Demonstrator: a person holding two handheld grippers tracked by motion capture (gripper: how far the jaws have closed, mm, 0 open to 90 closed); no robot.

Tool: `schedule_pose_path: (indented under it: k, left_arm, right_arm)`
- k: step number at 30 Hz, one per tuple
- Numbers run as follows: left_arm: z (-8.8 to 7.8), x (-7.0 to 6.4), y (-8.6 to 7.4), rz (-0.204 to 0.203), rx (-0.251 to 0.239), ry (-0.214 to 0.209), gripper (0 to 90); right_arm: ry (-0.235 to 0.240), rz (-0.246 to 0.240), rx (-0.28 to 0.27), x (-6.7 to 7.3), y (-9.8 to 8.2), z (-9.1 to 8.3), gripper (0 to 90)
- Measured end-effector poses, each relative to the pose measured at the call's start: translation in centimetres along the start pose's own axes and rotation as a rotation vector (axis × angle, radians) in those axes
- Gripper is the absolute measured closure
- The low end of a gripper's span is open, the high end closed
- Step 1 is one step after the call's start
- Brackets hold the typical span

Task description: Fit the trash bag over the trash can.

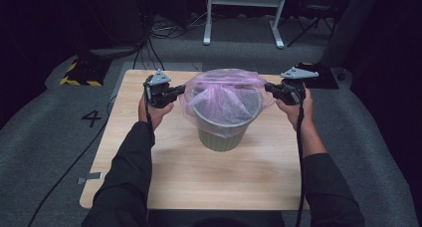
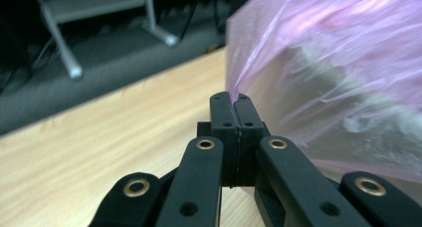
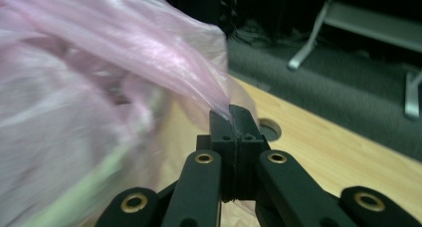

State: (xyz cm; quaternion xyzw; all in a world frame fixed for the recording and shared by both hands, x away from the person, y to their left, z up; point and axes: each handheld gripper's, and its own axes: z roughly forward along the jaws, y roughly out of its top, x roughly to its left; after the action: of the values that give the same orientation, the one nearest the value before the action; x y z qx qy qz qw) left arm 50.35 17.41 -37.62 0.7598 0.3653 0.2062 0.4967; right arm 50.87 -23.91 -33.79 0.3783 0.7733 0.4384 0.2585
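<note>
On the wooden table (image 1: 164, 182), centre: green bin (image 1: 221, 140) lined with pink bag (image 1: 224, 95). Left gripper (image 1: 182, 90) and right gripper (image 1: 267, 87), jaws clenched on opposite bag edges, probably stretching the mouth over the rim. Beyond: grey floor (image 1: 239, 55).

The bag (image 1: 226, 95) is thin pink plastic film, translucent, glossy and creased. The bin (image 1: 222, 137) under it looks like matt green plastic, though blur hides its finish. The table (image 1: 199, 177) is pale wood-grain, smooth with a low sheen.
</note>
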Motion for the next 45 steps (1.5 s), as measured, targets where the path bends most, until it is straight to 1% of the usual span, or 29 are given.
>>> schedule_pose_path:
  k: [1, 2, 3, 5, 6, 7, 9, 10, 11, 17, 19, 22, 24, 25, 26, 27, 28, 31, 33, 34, 35, 36, 37, 38, 39, 40, 42, 43, 45]
  left_arm:
    - [1.1, 0.1, 0.0, -0.011, 0.044, 0.014, 90.0]
    - [1.1, 0.1, 0.0, -0.011, 0.044, 0.014, 90.0]
    - [2.0, 0.2, -0.1, -0.039, 0.082, -0.008, 90.0]
    - [2.4, 0.2, -0.2, -0.044, 0.095, -0.021, 90.0]
    - [3.0, 0.0, -0.2, -0.057, 0.114, -0.038, 90.0]
    - [3.0, 0.0, -0.2, -0.057, 0.114, -0.038, 90.0]
    - [3.7, -0.2, -0.2, -0.086, 0.134, -0.063, 90.0]
    - [3.7, -0.2, -0.2, -0.086, 0.134, -0.063, 90.0]
    - [4.0, -0.1, -0.2, -0.104, 0.139, -0.073, 90.0]
    - [4.9, 0.2, 0.1, -0.139, 0.175, -0.043, 90.0]
    - [5.5, 0.3, -0.1, -0.154, 0.202, -0.04, 90.0]
    - [5.6, 0.4, -0.3, -0.162, 0.205, -0.043, 89.9]
    - [5.6, 0.3, -0.5, -0.174, 0.212, -0.058, 89.8]
    - [6.0, 0.5, -0.8, -0.181, 0.267, -0.11, 89.6]
    - [6.0, 0.4, -0.9, -0.18, 0.277, -0.088, 89.5]
    - [6.1, 0.4, -1.0, -0.18, 0.277, -0.085, 89.5]
    - [6.2, 0.4, -1.1, -0.186, 0.285, -0.092, 89.6]
    - [6.6, 0.2, -1.5, -0.168, 0.336, -0.067, 89.6]
    - [6.6, 0.3, -1.9, -0.173, 0.322, -0.068, 89.0]
    - [6.5, 0.3, -2.1, -0.17, 0.308, -0.068, 86.0]
    - [6.3, 0.3, -2.2, -0.162, 0.293, -0.056, 78.7]
    - [6.3, 0.3, -2.2, -0.162, 0.293, -0.056, 66.8]
    - [5.5, 0.4, -2.3, -0.164, 0.265, -0.026, 59.5]
    - [5.5, 0.4, -2.3, -0.164, 0.265, -0.026, 55.2]
    - [4.2, 0.7, -2.6, -0.163, 0.209, -0.02, 48.3]
    - [4.2, 0.7, -2.6, -0.163, 0.209, -0.02, 43.9]
    - [2.6, 0.9, -3.1, -0.15, 0.169, -0.009, 41.4]
    - [1.1, 1.1, -3.6, -0.13, 0.136, 0.016, 32.9]
    - [-0.4, 1.4, -4.3, -0.119, 0.096, 0.022, 30.4]
  right_arm:
    - [0.001, 0.015, 0.016, -0.2, 0.0, 0.5, 90.0]
    - [0.001, 0.015, 0.016, -0.2, 0.0, 0.5, 90.0]
    - [0.013, 0.055, 0.062, -0.6, -0.2, 1.7, 90.0]
    - [0.021, 0.067, 0.079, -0.7, -0.4, 2.2, 90.0]
    - [0.044, 0.089, 0.108, -0.7, -0.8, 3.1, 90.0]
    - [0.044, 0.089, 0.108, -0.7, -0.8, 3.1, 90.0]
    - [0.088, 0.105, 0.139, -0.3, -1.4, 4.3, 90.0]
    - [0.088, 0.105, 0.139, -0.3, -1.4, 4.3, 90.0]
    - [0.095, 0.102, 0.147, -0.1, -1.4, 4.6, 90.0]
    - [0.077, 0.101, 0.16, 0.0, -1.3, 5.4, 90.0]
    - [0.079, 0.122, 0.167, -0.2, -1.5, 5.8, 90.0]
    - [0.088, 0.145, 0.18, -0.4, -1.9, 6.3, 89.1]
    - [0.101, 0.158, 0.181, -0.4, -2.3, 6.3, 88.9]
    - [0.122, 0.174, 0.172, -0.5, -2.6, 6.2, 88.8]
    - [0.129, 0.185, 0.173, -0.6, -2.7, 6.1, 88.9]
    - [0.129, 0.191, 0.178, -0.6, -2.9, 6.1, 88.9]
    - [0.131, 0.187, 0.18, -0.5, -3.0, 6.2, 88.9]
    - [0.125, 0.173, 0.211, -0.4, -3.5, 6.6, 89.1]
    - [0.122, 0.181, 0.229, -0.5, -4.1, 6.9, 89.0]
    - [0.13, 0.193, 0.225, -0.7, -4.4, 6.9, 88.7]
    - [0.137, 0.198, 0.212, -0.8, -4.7, 6.7, 87.3]
    - [0.137, 0.198, 0.212, -0.8, -4.7, 6.7, 87.3]
    - [0.156, 0.179, 0.176, -1.0, -5.1, 6.2, 79.5]
    - [0.156, 0.179, 0.176, -1.0, -5.1, 6.2, 79.5]
    - [0.12, 0.152, 0.163, -1.3, -5.3, 5.4, 71.7]
    - [0.12, 0.152, 0.163, -1.3, -5.3, 5.4, 71.7]
    - [0.107, 0.136, 0.124, -1.7, -5.5, 4.1, 60.2]
    - [0.093, 0.111, 0.102, -2.1, -5.8, 2.8, 53.8]
    - [0.094, 0.098, 0.085, -2.5, -6.1, 1.6, 46.5]
